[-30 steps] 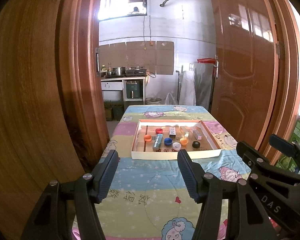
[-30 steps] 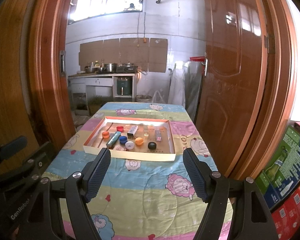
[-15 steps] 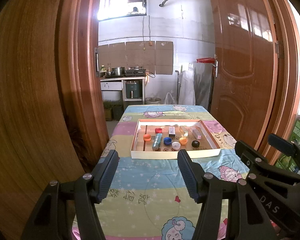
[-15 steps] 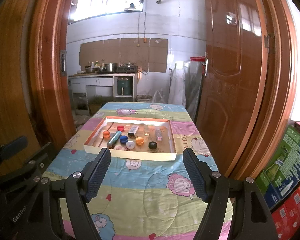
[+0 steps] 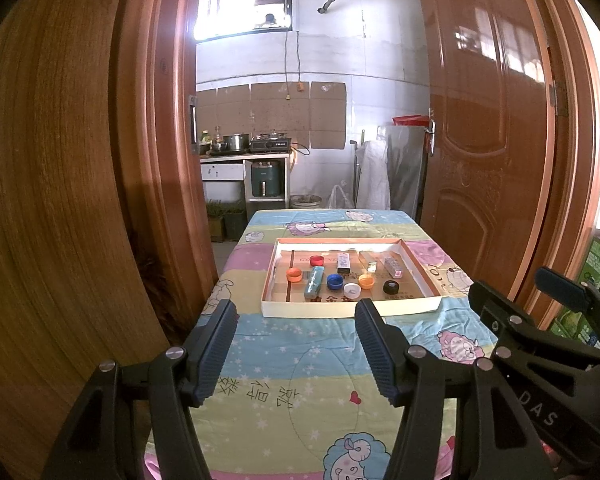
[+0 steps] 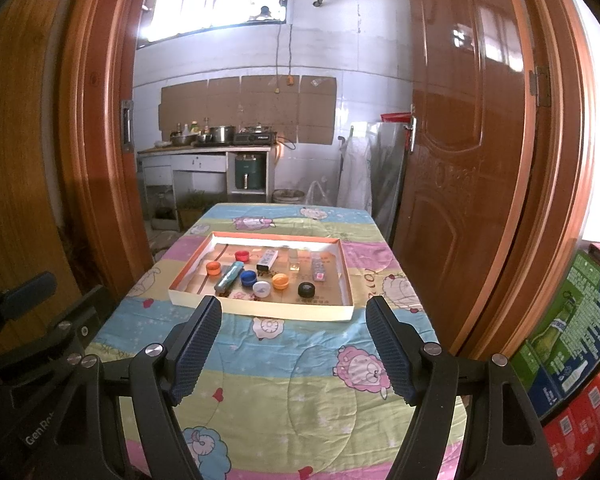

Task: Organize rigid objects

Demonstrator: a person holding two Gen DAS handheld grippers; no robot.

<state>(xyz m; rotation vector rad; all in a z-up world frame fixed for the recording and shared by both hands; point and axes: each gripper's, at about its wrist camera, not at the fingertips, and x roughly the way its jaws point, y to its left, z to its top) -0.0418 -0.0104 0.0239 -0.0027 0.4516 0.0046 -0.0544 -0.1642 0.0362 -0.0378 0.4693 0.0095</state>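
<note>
A shallow cardboard tray (image 5: 340, 309) (image 6: 260, 310) lies on the table past both grippers. Inside it are several bottle caps: red (image 5: 317, 260), orange (image 5: 294, 275), blue (image 5: 335, 281), white (image 5: 352, 289), black (image 5: 391, 287). A teal tube (image 5: 314, 282) (image 6: 229, 276) and small boxes (image 5: 343, 261) lie among them. My left gripper (image 5: 296, 346) hovers open over the near table, short of the tray. My right gripper (image 6: 294, 346) is open too, equally short of the tray, nothing between its fingers.
The table wears a cartoon sheep cloth (image 5: 300, 380). Wooden door panels stand close on the left (image 5: 60, 200) and right (image 5: 492, 160). Printed cartons (image 6: 576, 344) are stacked at the right. A kitchen counter (image 6: 208, 152) with pots is far behind.
</note>
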